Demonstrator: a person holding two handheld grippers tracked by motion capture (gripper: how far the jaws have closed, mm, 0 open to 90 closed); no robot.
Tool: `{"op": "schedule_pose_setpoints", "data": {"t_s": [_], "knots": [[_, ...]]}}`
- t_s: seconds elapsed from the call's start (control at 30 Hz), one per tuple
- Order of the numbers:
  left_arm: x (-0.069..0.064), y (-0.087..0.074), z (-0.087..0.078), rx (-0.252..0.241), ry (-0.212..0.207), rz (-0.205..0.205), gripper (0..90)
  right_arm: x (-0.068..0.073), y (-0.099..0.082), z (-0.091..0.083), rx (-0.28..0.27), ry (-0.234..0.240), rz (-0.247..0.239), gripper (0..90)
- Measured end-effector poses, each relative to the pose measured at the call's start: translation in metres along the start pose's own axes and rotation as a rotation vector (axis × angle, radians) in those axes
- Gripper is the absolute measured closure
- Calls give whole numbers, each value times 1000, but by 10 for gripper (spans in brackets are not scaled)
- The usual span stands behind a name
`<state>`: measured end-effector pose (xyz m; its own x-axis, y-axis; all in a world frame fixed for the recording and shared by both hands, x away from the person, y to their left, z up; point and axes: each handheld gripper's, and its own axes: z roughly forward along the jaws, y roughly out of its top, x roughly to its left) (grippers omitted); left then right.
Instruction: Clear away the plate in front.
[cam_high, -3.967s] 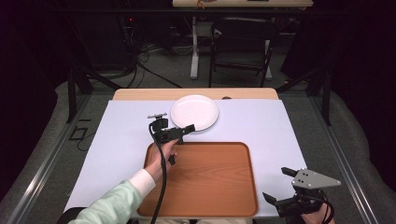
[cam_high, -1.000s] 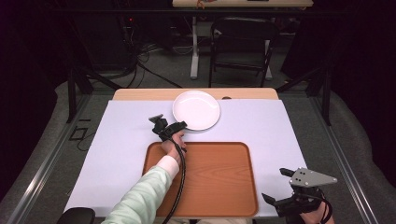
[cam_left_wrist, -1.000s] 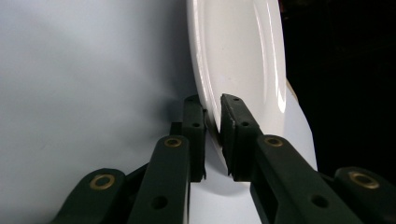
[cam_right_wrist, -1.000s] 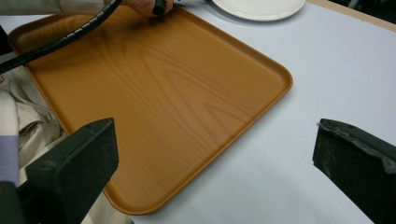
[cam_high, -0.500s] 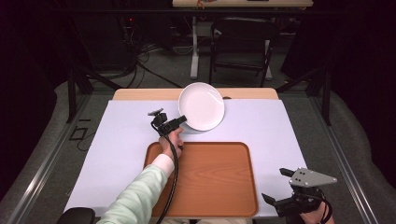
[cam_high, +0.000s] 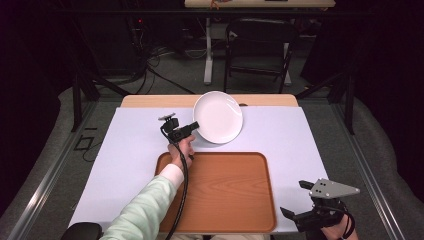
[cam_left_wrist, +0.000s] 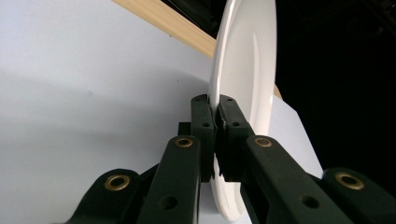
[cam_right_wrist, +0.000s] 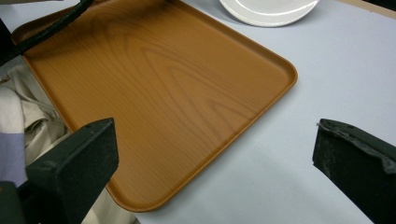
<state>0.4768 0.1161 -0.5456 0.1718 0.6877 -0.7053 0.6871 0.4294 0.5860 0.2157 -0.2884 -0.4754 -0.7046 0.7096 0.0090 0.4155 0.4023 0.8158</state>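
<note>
My left gripper (cam_high: 194, 126) is shut on the near-left rim of a white plate (cam_high: 218, 116). The plate hangs tilted, its face turned toward the camera, above the far middle of the white table cover. In the left gripper view both pads press on the plate (cam_left_wrist: 243, 60) edge, which stands almost upright ahead of my left gripper (cam_left_wrist: 215, 112). A wooden tray (cam_high: 225, 195) lies empty in front of the person. My right gripper (cam_high: 295, 199) stays open at the near right corner, beside the tray (cam_right_wrist: 163, 84), with nothing between its jaws (cam_right_wrist: 215, 140).
A white cover (cam_high: 125, 150) spreads over the table, with a strip of bare wood (cam_high: 150, 101) at the far edge. A chair (cam_high: 260, 45) and cables stand on the floor beyond. The left gripper's cable (cam_high: 182, 195) trails across the tray's left side.
The plate, flat on the table before, has come up on its gripped rim and tilted toward the camera. The left hand shifted slightly. The right gripper has stayed put.
</note>
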Motion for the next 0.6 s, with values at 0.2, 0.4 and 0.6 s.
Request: {"op": "schedule_pose_setpoints", "data": {"t_s": [0.2,0.4,0.6], "knots": [[0,3,-4,12,-16,-11,870,-1,0,0,8,-1,11,0],[-7,7,-9,27,-46,5,870,-7,4,4,38,-19,83,0],[-17,16,-20,29,-81,36,870,-20,23,20,60,-33,163,0]]}}
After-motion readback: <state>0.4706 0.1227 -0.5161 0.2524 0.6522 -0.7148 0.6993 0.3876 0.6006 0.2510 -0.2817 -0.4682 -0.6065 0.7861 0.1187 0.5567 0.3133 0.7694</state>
